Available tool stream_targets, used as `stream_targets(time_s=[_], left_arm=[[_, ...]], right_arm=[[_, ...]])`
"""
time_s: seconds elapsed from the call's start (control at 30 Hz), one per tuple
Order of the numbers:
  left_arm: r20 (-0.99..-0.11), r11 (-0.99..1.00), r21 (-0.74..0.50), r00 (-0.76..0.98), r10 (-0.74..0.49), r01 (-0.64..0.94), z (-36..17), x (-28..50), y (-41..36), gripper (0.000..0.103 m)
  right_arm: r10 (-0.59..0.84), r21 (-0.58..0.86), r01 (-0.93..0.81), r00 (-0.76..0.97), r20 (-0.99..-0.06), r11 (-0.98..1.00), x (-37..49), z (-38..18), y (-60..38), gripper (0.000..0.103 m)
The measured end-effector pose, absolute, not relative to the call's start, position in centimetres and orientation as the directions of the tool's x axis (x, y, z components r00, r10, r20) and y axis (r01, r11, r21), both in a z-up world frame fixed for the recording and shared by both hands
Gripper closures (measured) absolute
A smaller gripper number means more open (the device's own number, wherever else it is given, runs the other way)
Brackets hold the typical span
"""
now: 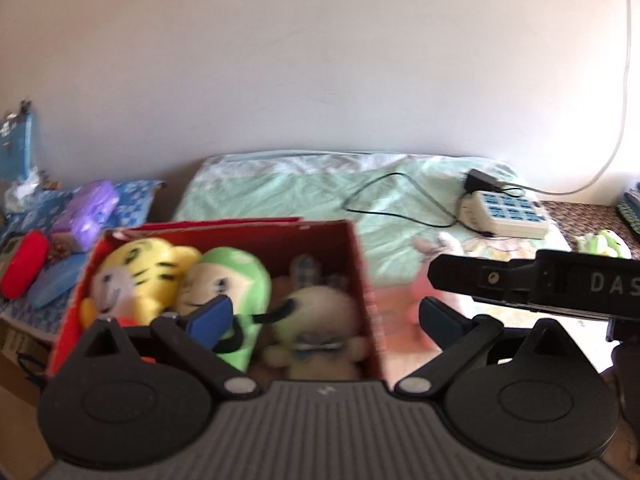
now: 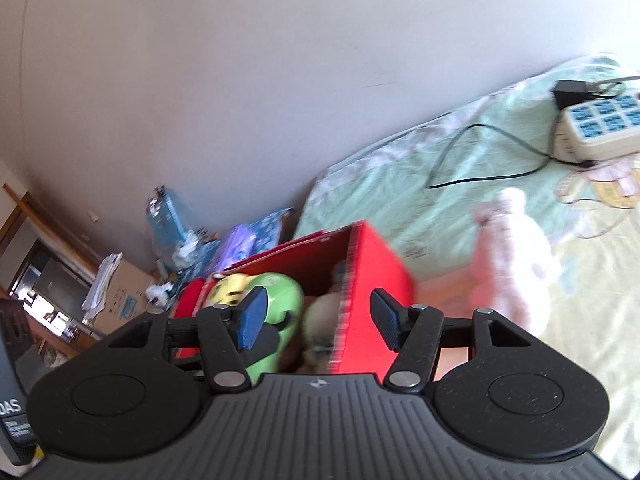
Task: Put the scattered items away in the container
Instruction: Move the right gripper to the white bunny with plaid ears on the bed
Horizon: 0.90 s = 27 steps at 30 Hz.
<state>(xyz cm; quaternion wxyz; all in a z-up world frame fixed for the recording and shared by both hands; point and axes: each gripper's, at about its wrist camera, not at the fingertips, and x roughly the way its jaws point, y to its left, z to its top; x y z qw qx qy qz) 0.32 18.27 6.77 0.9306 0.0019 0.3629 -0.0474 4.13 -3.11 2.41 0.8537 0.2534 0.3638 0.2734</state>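
The red box [image 1: 360, 264] is looking fuzzy in both views, and the left gripper [image 1: 324, 316] is hiding its near wall. The beige toy [image 1: 316, 320] inside is too blurry to tell what animal it is. A small checked toy [image 1: 306, 266] behind it is mostly hiding. The pink and white toy [image 2: 516, 264] on the bed is smearing into a soft blob. The right gripper [image 2: 316, 316] is covering part of the green toy [image 2: 280, 292].
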Motion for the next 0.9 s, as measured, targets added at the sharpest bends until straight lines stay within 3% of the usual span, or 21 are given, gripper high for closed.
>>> stream_targets(time_s=[0.47,0.63,0.9], left_arm=[[-0.682,0.931,-0.112,0.655,-0.326,0.347,3.2,0.8,7.5,0.003],[-0.712,0.91,-0.194,0.586,-0.387,0.366,0.5,2.0,5.8,0.003],[-0.729,0.913,-0.225,0.563,-0.389,0.34,-2.9,4.2,5.2,0.003]], right_arm=[[0.543,0.618,-0.103,0.603,-0.584,0.779,5.7,-2.1,-13.4,0.041],[0.54,0.624,-0.066,0.577,-0.613,0.778,6.8,-4.1,-15.7,0.041],[0.598,0.693,-0.022,0.526,-0.605,0.72,9.3,-7.0,-17.1,0.041]])
